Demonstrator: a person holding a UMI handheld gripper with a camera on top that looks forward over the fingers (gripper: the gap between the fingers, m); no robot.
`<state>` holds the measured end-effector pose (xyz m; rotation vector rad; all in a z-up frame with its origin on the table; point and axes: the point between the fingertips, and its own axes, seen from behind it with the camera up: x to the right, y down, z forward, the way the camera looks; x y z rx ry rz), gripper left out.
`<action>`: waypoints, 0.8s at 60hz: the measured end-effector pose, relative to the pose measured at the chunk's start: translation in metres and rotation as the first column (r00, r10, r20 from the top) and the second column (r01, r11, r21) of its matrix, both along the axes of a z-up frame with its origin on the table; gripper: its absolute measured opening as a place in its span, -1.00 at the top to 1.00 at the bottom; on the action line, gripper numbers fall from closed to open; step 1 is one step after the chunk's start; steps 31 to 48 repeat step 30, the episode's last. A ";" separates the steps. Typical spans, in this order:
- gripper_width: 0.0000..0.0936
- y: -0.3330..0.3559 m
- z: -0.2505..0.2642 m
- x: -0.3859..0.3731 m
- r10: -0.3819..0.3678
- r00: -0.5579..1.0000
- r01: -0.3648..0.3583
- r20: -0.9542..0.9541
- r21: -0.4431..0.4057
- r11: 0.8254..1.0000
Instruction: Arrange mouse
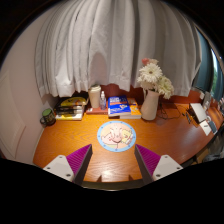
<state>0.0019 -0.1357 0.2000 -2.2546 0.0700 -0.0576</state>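
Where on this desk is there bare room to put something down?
Bare wood lies left of the round mat, ahead of the open gripper, and right of the mat below the vase. The back edge is crowded: books, blue box, vase, and clutter at the far right.

Open gripper point(111, 165) above a wooden desk point(70, 140), round mat point(116, 136) beyond its fingers, flower vase point(150, 103) behind.

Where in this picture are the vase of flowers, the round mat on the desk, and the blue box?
vase of flowers point(150, 103), gripper view, on the vase body.
round mat point(117, 136), gripper view, on its centre.
blue box point(118, 105), gripper view, on its top face.
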 end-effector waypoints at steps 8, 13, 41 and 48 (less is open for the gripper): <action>-0.82 -0.025 0.015 -0.017 0.011 1.000 -0.011 0.015 0.017 1.000; -0.83 -0.037 0.024 -0.027 0.016 1.000 -0.016 0.004 0.033 0.999; -0.82 -0.060 0.032 -0.047 0.033 0.999 -0.033 -0.005 0.055 0.998; -0.82 -0.060 0.032 -0.047 0.033 0.999 -0.033 -0.005 0.055 0.998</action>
